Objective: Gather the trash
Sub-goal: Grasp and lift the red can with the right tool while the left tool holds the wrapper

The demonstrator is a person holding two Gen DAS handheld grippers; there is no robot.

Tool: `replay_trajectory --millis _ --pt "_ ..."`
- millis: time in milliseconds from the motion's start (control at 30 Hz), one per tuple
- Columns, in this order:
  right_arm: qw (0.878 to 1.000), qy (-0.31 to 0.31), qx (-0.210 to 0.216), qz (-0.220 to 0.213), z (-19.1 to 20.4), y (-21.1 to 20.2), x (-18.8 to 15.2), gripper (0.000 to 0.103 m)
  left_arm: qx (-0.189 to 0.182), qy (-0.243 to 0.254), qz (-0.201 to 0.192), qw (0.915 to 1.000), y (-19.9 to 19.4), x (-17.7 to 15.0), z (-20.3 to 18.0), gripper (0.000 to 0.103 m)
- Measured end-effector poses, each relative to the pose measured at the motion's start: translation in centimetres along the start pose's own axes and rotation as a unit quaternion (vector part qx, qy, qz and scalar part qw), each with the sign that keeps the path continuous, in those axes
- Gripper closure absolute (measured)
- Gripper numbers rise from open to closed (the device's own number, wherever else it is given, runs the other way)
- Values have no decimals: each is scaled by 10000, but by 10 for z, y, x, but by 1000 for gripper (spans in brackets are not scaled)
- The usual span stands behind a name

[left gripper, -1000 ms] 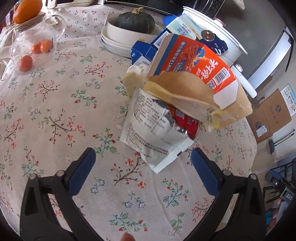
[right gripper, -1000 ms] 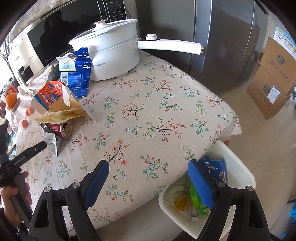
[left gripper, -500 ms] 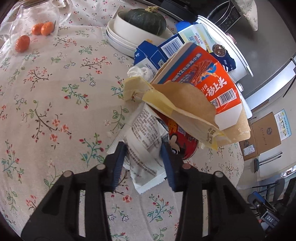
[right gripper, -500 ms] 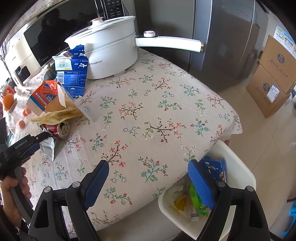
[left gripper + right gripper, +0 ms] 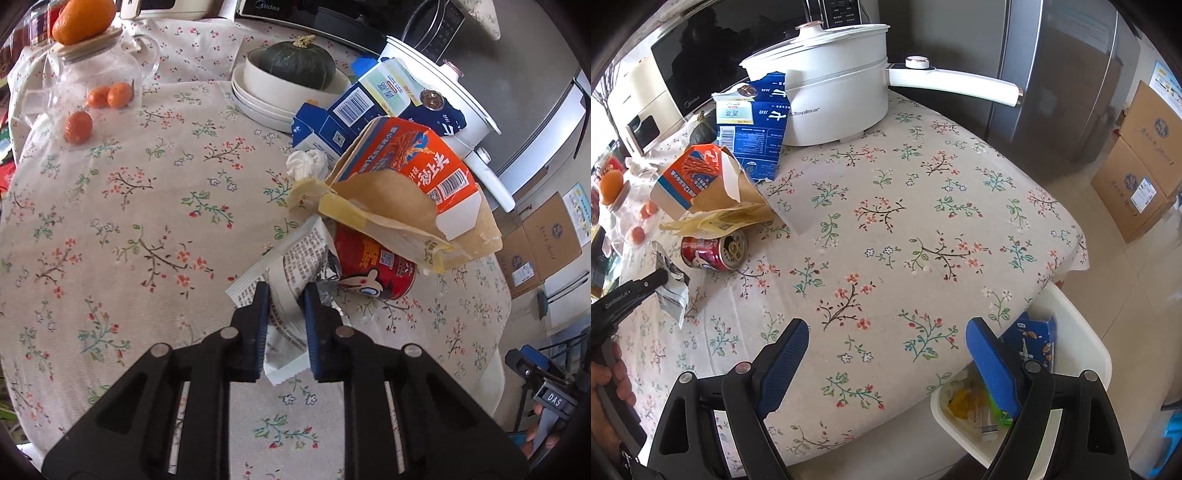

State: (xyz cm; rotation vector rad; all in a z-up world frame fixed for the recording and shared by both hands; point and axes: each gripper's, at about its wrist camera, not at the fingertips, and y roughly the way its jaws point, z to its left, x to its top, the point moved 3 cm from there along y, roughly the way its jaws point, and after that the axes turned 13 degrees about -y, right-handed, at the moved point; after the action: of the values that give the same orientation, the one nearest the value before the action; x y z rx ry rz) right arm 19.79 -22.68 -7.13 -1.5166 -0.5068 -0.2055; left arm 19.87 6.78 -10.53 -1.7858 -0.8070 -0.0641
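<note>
My left gripper (image 5: 285, 291) is shut on a white and silver foil wrapper (image 5: 291, 258) lying on the floral tablecloth; it also shows at the left of the right wrist view (image 5: 670, 290). Behind the wrapper lies a red can (image 5: 373, 264) on its side, under a brown paper bag (image 5: 391, 206) and an orange carton (image 5: 413, 162). A blue milk carton (image 5: 354, 114) and a crumpled tissue (image 5: 308, 164) sit further back. My right gripper (image 5: 886, 336) is open and empty over the table's near edge. A white trash bin (image 5: 1082, 332) with several wrappers stands below the table at the right.
A white electric pot (image 5: 831, 99) with a long handle stands at the back. A bowl with a green pumpkin (image 5: 295, 66), a glass jar with oranges (image 5: 99, 85) and a loose orange (image 5: 77, 127) are at the left. Cardboard boxes (image 5: 1145, 162) stand on the floor.
My left gripper moved forward onto the foil wrapper and shut on it, going from wide open to closed. The right gripper drifted slightly closer to the table and stayed open.
</note>
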Motion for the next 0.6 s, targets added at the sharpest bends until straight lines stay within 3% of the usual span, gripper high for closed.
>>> replay_trajectory --millis 267,500,600 --pt "9996 -45 189 -185 46 5 13 14 181 518 -247 9982 -43 -5 12 83" --pt "9955 -550 434 -632 125 17 33 14 236 636 -544 9962 -74 -1 43 83" --pt "9948 -491 539 -707 152 31 41 14 343 663 -562 9956 -80 -1 61 83"
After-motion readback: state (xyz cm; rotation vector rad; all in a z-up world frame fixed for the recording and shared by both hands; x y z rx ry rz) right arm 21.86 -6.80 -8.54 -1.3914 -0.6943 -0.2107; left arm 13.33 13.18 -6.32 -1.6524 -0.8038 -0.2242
